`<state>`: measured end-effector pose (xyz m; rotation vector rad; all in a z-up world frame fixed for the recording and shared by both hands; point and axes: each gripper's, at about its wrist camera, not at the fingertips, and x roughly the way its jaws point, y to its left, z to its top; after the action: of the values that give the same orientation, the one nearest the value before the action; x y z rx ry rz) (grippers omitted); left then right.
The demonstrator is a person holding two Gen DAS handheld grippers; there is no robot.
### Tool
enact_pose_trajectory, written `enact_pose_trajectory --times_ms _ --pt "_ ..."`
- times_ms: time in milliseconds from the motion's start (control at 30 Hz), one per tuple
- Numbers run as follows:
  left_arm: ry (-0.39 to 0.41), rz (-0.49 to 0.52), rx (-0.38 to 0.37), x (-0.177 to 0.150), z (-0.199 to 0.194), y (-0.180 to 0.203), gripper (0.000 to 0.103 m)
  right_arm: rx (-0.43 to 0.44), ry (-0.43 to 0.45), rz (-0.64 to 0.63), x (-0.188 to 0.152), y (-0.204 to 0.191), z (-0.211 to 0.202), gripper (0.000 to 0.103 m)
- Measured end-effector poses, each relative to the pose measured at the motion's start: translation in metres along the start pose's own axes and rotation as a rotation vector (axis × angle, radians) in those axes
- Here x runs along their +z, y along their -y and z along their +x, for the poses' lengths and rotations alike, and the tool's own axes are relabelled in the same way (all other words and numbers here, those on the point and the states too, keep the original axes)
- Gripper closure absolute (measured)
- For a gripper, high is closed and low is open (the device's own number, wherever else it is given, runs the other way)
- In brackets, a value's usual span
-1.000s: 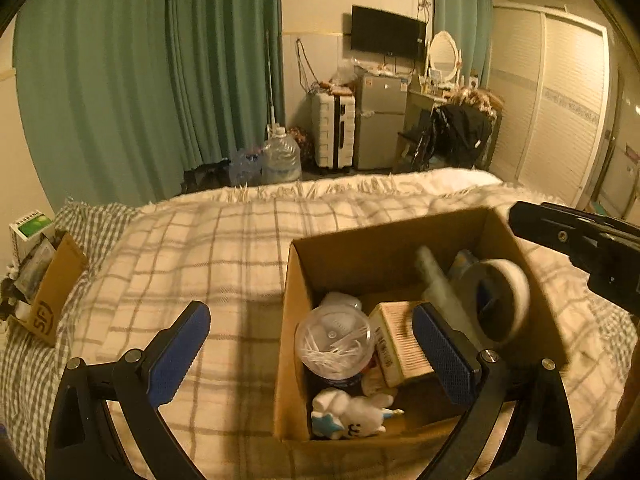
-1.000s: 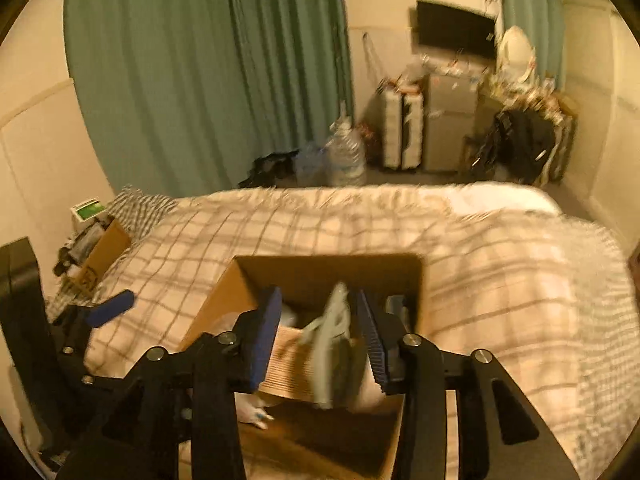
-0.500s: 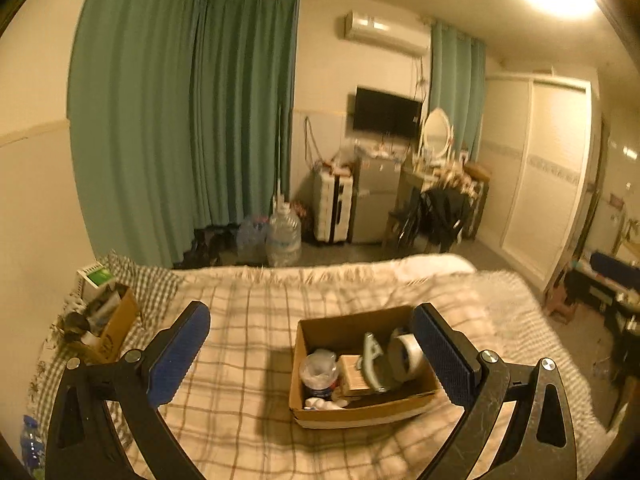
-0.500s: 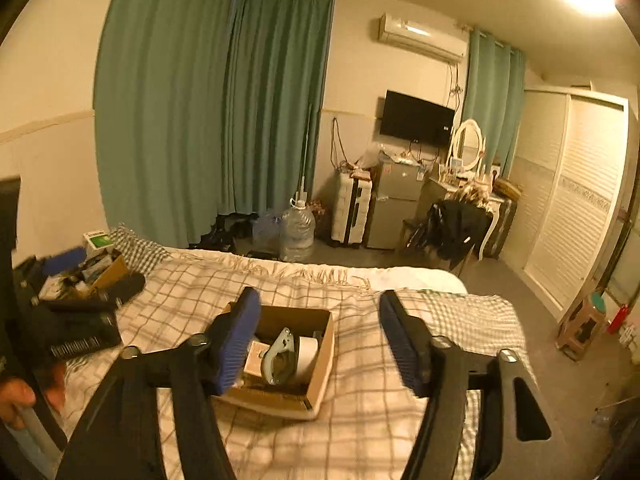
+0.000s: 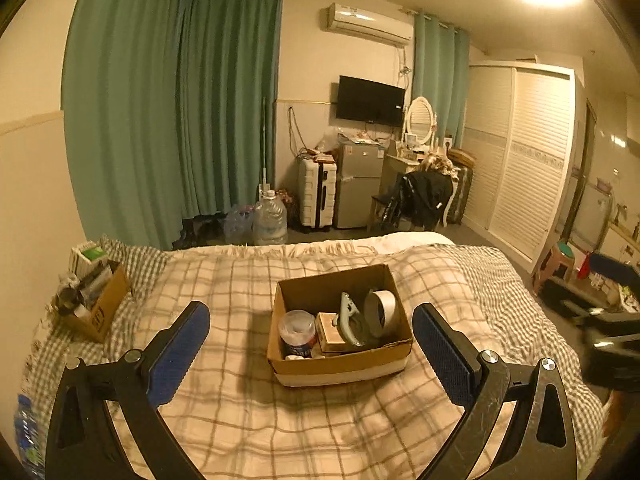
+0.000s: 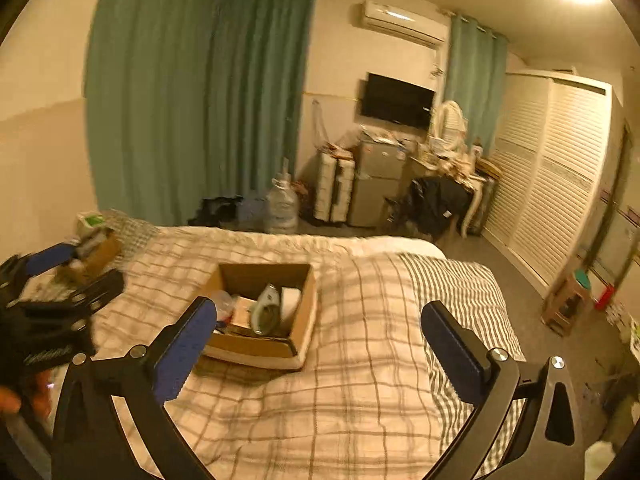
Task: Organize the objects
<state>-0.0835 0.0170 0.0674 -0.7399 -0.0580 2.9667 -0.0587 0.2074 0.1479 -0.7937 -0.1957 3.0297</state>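
An open cardboard box (image 5: pixel 340 366) sits in the middle of the checked bed cover. In it lie a green tape dispenser (image 5: pixel 348 320), a roll of tape (image 5: pixel 382 312), a clear round jar of cotton swabs (image 5: pixel 297 330) and a small tan carton (image 5: pixel 330 330). My left gripper (image 5: pixel 310 316) is open, held back above the bed on the near side of the box. My right gripper (image 6: pixel 319 311) hangs to the right of the box (image 6: pixel 308 320); its jaws are opening and nothing is between them. The dispenser (image 6: pixel 266 308) rests inside the box.
A second cardboard box (image 5: pixel 104 304) full of items stands at the bed's left edge. Beyond the bed are a water jug (image 5: pixel 270 220), a white suitcase (image 5: pixel 316 196), a small fridge and a chair with a black jacket (image 5: pixel 424 196). A stool (image 5: pixel 556 264) stands by the wardrobe.
Both grippers drew back and up from the box. The right gripper let go of the green tape dispenser, which stayed in the box, and its jaws spread wide.
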Motion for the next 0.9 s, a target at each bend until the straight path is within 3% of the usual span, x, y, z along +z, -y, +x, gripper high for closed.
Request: enact_pose_trajectory --times_ms 167,333,467,700,900 --pt "0.063 0.014 0.034 -0.024 0.023 0.006 0.000 -0.015 -0.011 0.052 -0.030 0.002 0.057 0.000" --pt "0.132 0.061 0.041 -0.054 0.042 0.006 0.000 -0.030 0.067 0.015 -0.054 -0.006 0.087 0.000" --pt "0.107 0.015 0.021 -0.078 0.061 -0.010 0.000 -0.038 0.154 0.021 -0.071 -0.015 0.099 0.000" --pt "0.121 0.024 0.053 -0.086 0.065 -0.018 0.000 -0.023 0.131 -0.040 -0.084 -0.042 0.118 0.000" --pt "0.090 0.005 0.051 -0.088 0.071 -0.027 0.000 -0.032 0.126 0.004 -0.084 -0.038 0.120 0.000"
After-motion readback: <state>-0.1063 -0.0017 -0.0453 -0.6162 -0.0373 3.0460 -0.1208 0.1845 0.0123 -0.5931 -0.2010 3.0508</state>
